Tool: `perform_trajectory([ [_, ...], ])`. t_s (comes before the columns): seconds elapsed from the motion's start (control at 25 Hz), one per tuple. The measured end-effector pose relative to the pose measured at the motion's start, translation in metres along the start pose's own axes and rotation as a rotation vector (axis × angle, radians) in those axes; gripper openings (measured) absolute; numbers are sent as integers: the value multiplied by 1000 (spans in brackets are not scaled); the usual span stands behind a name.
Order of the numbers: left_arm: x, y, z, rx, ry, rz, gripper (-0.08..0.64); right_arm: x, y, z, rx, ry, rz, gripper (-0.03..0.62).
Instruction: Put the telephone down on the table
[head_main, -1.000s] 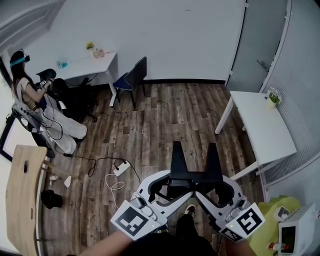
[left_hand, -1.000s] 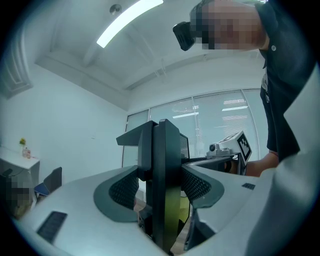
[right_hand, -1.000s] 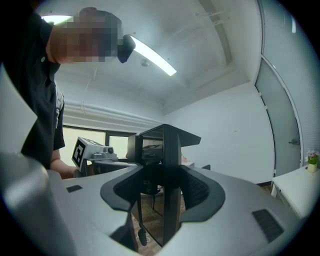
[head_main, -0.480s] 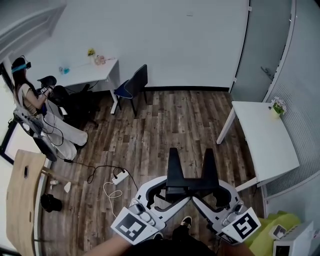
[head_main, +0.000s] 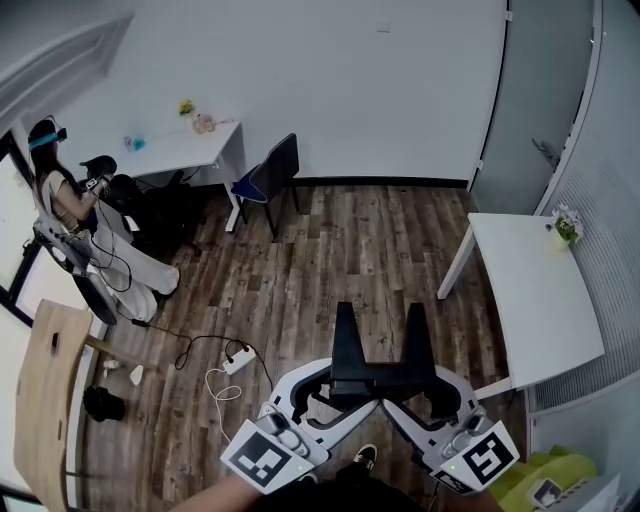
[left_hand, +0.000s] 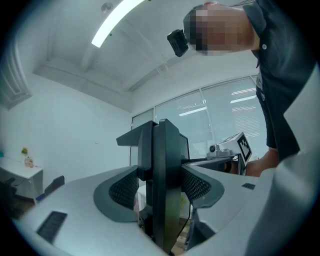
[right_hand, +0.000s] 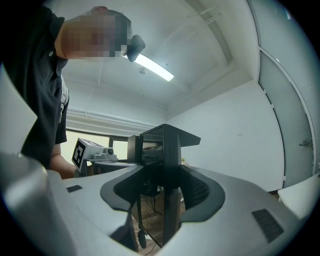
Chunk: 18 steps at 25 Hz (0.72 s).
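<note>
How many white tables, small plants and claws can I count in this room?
White tables: 2
Small plants: 2
Claws: 2, left claw and right claw
Total: 6

Two grippers show at the bottom centre: the left gripper (head_main: 343, 310) and the right gripper (head_main: 417, 310). There are two white tables, the upper-left table (head_main: 185, 146) and the right table (head_main: 535, 295) at the right edge. One dark blue chair (head_main: 270, 172) stands by the upper-left table. One seated person (head_main: 62, 205) is at the left edge. One potted plant (head_main: 567, 224) is at the right. One power strip (head_main: 238, 360) and one wooden board (head_main: 45, 390) are at the lower left. One grey door (head_main: 535, 95) is at the upper right.
</note>
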<state>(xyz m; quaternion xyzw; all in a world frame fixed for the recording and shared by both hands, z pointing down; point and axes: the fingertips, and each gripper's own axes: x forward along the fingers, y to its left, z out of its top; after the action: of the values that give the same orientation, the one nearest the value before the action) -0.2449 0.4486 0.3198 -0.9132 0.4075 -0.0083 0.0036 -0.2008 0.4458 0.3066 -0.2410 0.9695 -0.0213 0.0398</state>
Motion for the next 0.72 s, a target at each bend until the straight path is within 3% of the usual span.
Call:
perform_trajectory([
  [0.72,66,23,-4,6,26,44,267,7,-72,-3,24,-5,44,236],
])
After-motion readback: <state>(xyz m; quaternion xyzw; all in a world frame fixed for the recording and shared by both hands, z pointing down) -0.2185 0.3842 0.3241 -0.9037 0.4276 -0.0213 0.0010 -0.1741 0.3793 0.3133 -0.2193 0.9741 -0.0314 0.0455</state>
